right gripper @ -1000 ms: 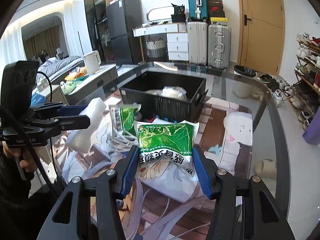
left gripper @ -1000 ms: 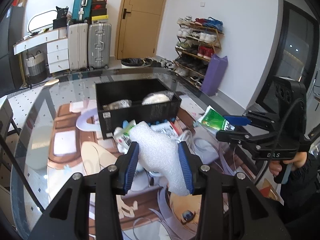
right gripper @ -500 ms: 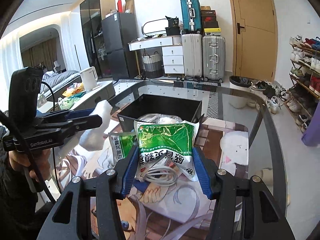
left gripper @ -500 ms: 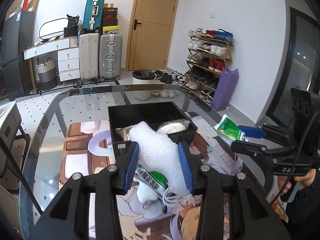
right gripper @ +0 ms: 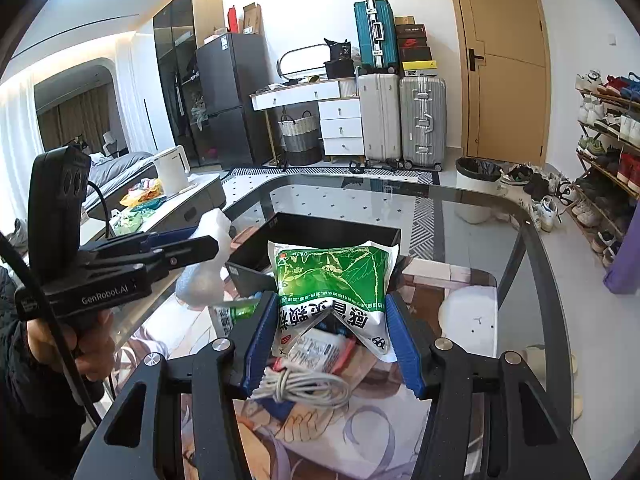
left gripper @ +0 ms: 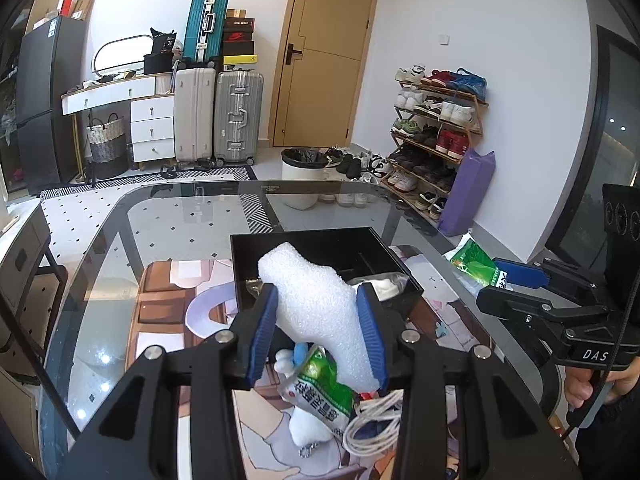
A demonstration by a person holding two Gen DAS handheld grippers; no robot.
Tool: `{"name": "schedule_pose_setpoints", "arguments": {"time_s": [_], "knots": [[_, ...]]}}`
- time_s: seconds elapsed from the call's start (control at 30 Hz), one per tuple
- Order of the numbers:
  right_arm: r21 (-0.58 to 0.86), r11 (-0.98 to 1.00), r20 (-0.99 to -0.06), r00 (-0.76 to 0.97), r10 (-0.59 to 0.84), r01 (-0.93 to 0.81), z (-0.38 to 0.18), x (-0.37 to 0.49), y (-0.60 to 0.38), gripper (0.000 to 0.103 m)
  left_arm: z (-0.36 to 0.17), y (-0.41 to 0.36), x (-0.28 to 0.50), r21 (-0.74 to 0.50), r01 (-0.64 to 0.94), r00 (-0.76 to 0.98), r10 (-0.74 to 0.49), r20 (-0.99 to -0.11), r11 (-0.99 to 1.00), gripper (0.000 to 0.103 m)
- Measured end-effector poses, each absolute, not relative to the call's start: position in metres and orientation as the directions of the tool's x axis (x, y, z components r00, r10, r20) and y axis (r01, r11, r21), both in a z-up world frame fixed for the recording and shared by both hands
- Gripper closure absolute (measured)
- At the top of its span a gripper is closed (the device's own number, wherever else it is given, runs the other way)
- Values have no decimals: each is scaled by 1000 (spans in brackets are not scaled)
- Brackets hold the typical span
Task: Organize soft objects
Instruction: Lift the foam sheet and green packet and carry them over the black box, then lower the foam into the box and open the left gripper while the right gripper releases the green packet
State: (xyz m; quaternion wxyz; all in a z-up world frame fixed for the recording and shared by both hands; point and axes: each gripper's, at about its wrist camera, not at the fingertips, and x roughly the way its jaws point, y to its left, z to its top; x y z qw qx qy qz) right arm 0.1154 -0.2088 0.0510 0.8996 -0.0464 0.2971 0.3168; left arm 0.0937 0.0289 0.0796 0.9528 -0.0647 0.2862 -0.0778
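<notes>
Left gripper (left gripper: pixel 316 332) clamps foam (left gripper: pixel 320 304); right gripper (right gripper: pixel 332 340) clamps green packet (right gripper: pixel 332 280). Risk: both crowding the far black bin (left gripper: pixel 352 248), snagging its rim.

Glass table (left gripper: pixel 120 248) carries printed mat (left gripper: pixel 160 312); black bin (left gripper: pixel 400 292) beyond fingertips; green packet (left gripper: pixel 320 388), white cable (left gripper: pixel 372 420) beneath them.
</notes>
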Motion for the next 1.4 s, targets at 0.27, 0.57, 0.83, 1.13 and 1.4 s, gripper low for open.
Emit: {"name": "schedule_pose_setpoints", "arguments": {"time_s": [0.27, 0.57, 0.83, 1.13, 1.4], "knots": [[109, 793, -565, 619, 545, -599, 54, 130, -200, 48, 81, 34, 106, -193, 93, 824, -184, -535, 977, 64], [102, 789, -567, 616, 547, -606, 58, 147, -191, 48, 86, 40, 113, -211, 84, 826, -187, -533, 974, 64], [99, 793, -556, 627, 545, -601, 64, 159, -192, 48, 98, 39, 120, -193, 94, 832, -183, -523, 977, 64], [118, 801, -556, 629, 543, -587, 70, 184, -193, 48, 109, 37, 137, -185, 109, 833, -192, -519, 977, 64], [125, 801, -580, 612, 538, -586, 60, 201, -187, 48, 97, 32, 155, -188, 106, 815, -193, -546, 976, 64]]}}
